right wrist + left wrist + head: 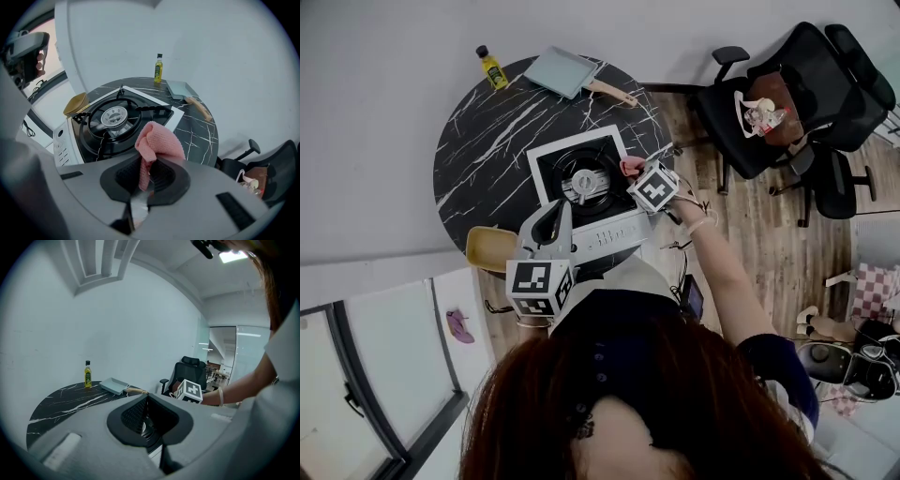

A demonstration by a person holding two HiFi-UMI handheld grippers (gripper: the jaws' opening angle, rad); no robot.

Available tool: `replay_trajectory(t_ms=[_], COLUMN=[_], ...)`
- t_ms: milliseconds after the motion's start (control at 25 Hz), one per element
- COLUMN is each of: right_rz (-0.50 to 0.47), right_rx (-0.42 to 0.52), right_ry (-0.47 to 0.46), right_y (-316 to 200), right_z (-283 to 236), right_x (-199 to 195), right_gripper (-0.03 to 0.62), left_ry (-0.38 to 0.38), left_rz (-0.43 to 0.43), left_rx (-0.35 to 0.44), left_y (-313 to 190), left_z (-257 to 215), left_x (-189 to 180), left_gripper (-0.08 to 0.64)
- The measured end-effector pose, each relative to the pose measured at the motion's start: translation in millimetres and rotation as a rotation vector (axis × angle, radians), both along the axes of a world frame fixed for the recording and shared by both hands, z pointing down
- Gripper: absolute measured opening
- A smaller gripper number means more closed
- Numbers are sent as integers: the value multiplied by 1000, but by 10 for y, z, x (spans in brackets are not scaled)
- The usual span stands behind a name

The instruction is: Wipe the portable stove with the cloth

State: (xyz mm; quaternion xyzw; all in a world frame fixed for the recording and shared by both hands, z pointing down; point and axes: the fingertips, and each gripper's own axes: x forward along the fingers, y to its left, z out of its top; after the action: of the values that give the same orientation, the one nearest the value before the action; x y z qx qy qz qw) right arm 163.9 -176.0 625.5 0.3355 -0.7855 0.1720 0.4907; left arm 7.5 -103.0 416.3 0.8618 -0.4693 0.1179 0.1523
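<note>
One stove (605,155), one cloth (158,140), one bottle (492,68), one pan (562,72), two tools (left (551,223), right (149,174))

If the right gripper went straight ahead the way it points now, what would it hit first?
Probably the portable stove: the pink cloth clamped in the right gripper would touch it near the burner first, though depth is unclear.

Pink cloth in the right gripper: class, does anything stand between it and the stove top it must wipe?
Nothing visible does. The right gripper is shut on the pink cloth, held at the edge of the stove with nothing between them. The bottle and square pan sit far back on the table.
</note>
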Motion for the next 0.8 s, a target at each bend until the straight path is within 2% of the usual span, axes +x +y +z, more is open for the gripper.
replay_trajectory(t_ms=[800], right_rz=[6], right_rx=[21], right_ry=[-5], right_y=[166], right_z=[-37], right_x=[3], right_gripper=[37], left_ry=[6], left_rz=[23], left_rx=[3], left_y=[88], left_z=[9], left_x=[81], left_gripper=[12])
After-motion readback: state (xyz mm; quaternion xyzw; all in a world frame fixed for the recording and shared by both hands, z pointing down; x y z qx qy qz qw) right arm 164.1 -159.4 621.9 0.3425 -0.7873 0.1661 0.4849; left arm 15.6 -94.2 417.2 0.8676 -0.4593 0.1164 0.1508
